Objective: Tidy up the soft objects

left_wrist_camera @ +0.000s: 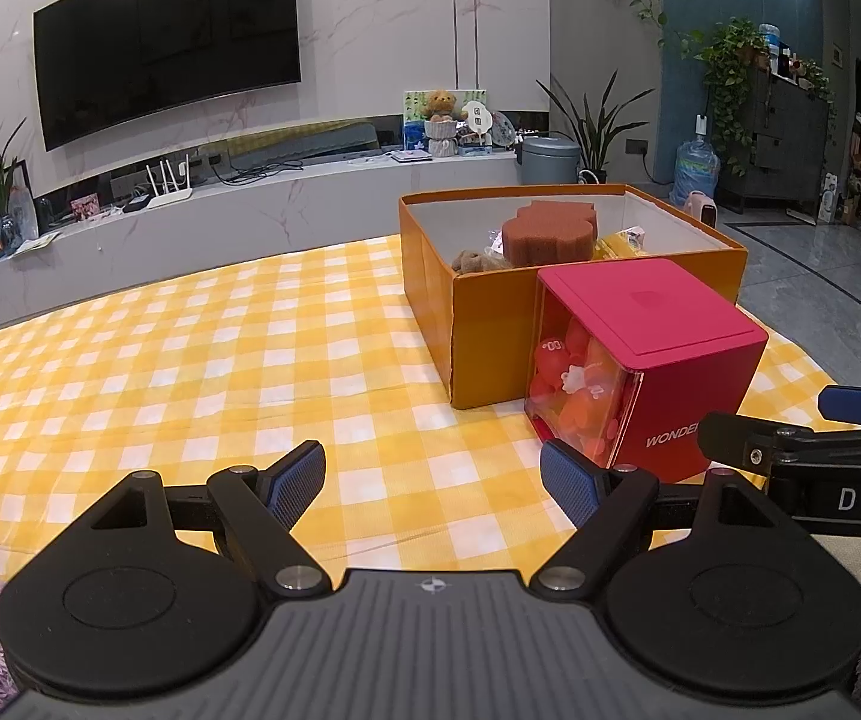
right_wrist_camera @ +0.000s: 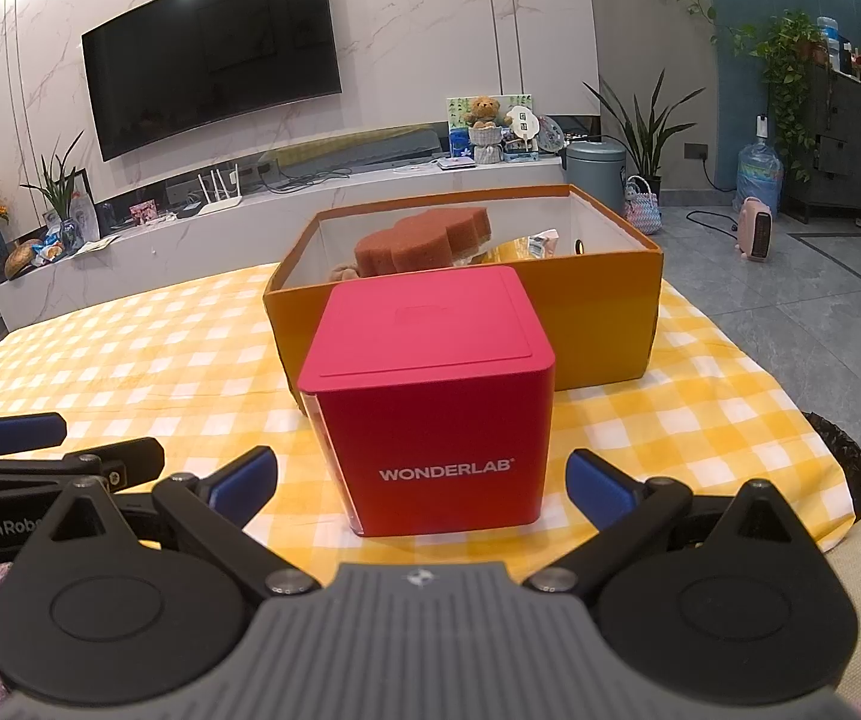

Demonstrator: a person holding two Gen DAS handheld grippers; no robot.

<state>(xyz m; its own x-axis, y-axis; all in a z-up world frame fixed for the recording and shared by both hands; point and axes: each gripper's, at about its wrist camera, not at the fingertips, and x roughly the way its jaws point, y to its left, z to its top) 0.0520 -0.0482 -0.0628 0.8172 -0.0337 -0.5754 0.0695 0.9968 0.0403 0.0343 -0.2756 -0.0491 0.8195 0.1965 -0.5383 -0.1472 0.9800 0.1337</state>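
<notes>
An open orange box stands on the yellow checked cloth. In it lie a brown flower-shaped sponge, a small brown plush and a yellow packet. A red WONDERLAB cube box stands against the orange box's near side; its clear side shows red and orange balls. My left gripper is open and empty, left of the cube. My right gripper is open and empty, its fingers apart in front of the cube.
The checked cloth covers the table. The right gripper's fingers enter the left wrist view at right; the left gripper's fingers show at the left of the right wrist view. A TV wall and low shelf lie behind.
</notes>
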